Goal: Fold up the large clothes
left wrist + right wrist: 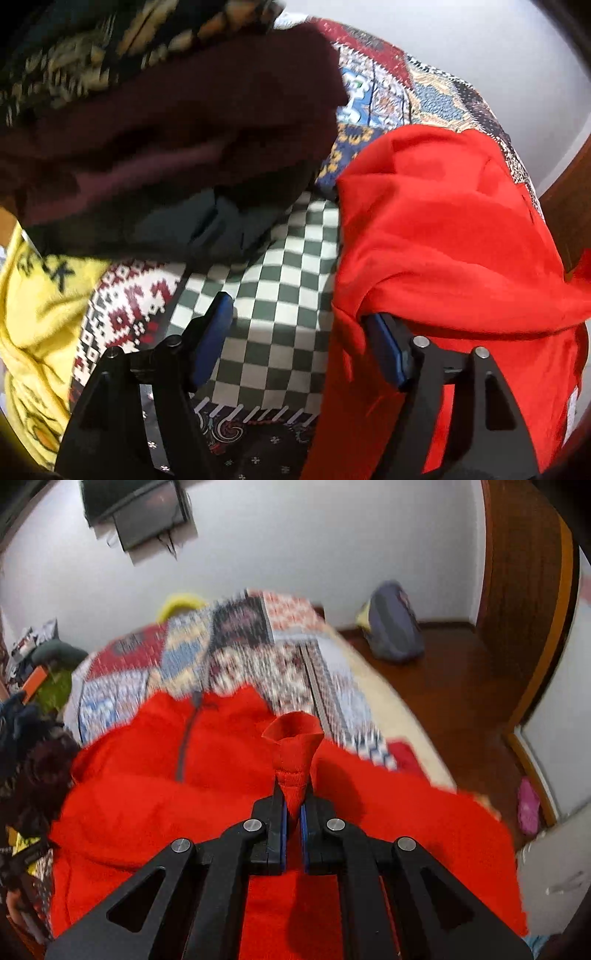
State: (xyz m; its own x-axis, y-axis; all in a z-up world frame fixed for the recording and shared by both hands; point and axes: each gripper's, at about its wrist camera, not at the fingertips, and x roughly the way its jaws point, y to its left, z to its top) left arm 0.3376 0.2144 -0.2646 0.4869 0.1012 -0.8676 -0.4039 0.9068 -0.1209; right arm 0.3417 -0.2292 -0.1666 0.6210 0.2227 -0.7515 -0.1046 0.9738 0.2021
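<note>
A red zip-neck sweater lies spread on the patchwork bedspread. My right gripper is shut on the sweater's ribbed cuff, which sticks up between the blue pads. In the left wrist view the same red sweater lies bunched at the right. My left gripper is open, and its right finger touches the sweater's edge. Checkered bedspread shows between the fingers.
A dark maroon garment and other dark clothes are piled at the upper left of the left wrist view. A yellow garment lies at the left. A grey backpack stands on the wooden floor. A TV hangs on the wall.
</note>
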